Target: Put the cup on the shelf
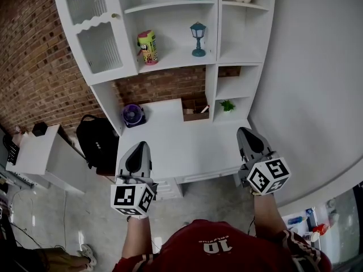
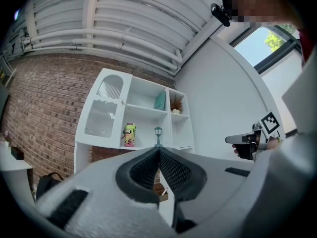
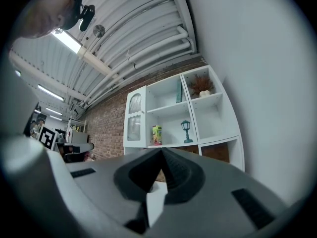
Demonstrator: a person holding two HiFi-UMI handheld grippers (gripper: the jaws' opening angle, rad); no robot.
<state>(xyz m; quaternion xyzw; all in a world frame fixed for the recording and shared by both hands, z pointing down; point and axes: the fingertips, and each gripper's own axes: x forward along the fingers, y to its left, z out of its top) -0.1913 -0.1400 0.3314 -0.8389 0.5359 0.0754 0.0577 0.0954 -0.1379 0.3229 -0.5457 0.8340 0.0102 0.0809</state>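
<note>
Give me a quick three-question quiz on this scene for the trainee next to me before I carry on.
1. True or false: the left gripper and the right gripper each hold something between their fingers.
2. What shares a compartment of the white shelf unit with the green and pink cup? A) a kettle B) a teal lantern C) a stack of plates
3. Where does the purple fan sit?

Key
1. False: both are shut with nothing between the fingers.
2. B.
3. On the white desk below the shelf unit, at its far left corner.
</note>
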